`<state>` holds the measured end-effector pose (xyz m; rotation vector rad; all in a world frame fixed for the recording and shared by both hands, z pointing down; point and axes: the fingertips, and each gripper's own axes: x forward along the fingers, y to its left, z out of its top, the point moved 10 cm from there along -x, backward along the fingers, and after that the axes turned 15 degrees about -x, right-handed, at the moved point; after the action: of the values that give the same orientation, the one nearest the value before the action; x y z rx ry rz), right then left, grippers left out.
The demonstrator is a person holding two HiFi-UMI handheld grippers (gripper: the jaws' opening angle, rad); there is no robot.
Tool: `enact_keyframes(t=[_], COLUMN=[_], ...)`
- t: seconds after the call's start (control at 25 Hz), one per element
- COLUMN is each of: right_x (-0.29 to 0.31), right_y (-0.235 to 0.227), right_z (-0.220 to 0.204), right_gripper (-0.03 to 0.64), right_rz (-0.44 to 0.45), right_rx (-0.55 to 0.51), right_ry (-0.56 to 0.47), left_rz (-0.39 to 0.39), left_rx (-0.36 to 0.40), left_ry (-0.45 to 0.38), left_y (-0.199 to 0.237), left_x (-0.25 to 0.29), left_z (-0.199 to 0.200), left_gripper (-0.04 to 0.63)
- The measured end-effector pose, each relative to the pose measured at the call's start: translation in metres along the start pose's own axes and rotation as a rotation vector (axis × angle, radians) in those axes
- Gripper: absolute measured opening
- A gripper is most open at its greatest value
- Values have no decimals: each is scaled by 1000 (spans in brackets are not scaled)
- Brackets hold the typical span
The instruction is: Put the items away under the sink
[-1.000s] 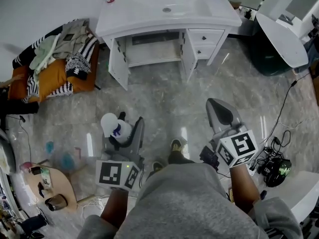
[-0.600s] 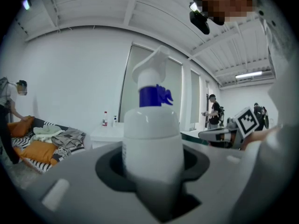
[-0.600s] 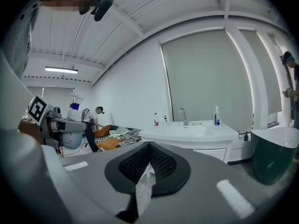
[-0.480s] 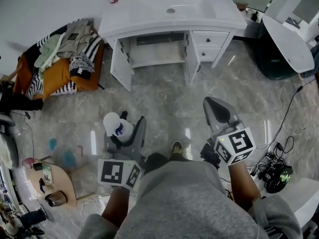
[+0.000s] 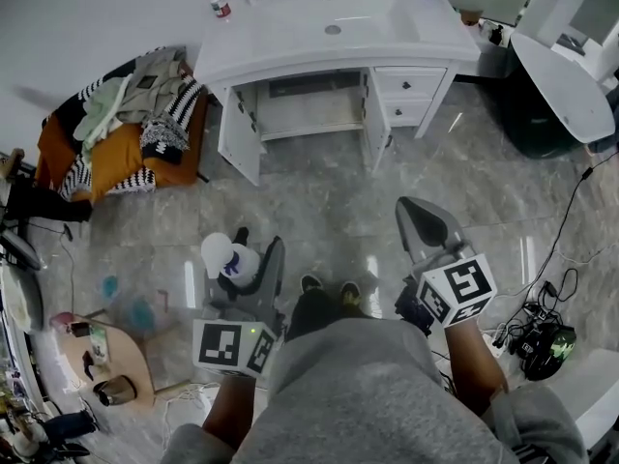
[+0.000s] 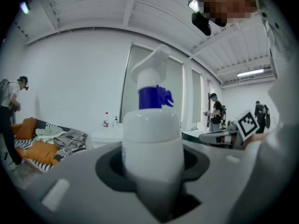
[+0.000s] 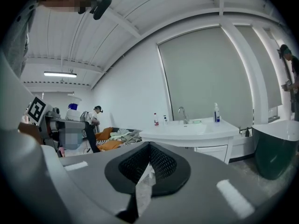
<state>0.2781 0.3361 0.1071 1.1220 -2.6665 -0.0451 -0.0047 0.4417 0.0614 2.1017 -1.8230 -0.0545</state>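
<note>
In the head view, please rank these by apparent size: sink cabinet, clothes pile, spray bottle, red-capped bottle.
1. sink cabinet
2. clothes pile
3. spray bottle, though it is nearer the camera, which enlarges it
4. red-capped bottle

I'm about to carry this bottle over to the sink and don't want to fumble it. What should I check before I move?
1. Left gripper clamped on the bottle: ok.
2. Bottle upright between the jaws, nozzle on top: ok.
3. Cabinet doors open: ok.
4. Right gripper free to help: ok, shut on nothing.
5. Room inside the cabinet for the bottle: cannot tell, the inside shows only in part from here.
</note>
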Motion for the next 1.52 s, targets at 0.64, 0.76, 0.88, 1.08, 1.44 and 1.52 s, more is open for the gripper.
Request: enact_keyframes(t=[0.64, 0.76, 0.88, 1.08, 1.44, 1.52], right_x=[7, 17, 26, 46, 98, 111], right_y=[5, 4, 0, -9, -49, -52], right_z=[5, 10, 14, 23, 41, 43], right_gripper=[-6, -6, -6, -6, -6, -6], right_rz=[-8, -8, -8, -2, -16, -23], right_rx=[-15, -23, -28, -73, -232, -229], right_ry=[-4, -8, -9, 7, 69, 77], left_rz=[-35, -33, -34, -41, -65, -69], left_rx=[7, 5, 4, -5, -37, -42], left_ry=[-8, -9, -1, 21, 49, 50], left_y=[10, 19, 27, 42, 85, 96], left_x=[8, 13, 23, 44, 98, 110], left_z=[0, 4, 5, 9, 19, 23], left_gripper=[210, 210, 210, 210, 210, 210])
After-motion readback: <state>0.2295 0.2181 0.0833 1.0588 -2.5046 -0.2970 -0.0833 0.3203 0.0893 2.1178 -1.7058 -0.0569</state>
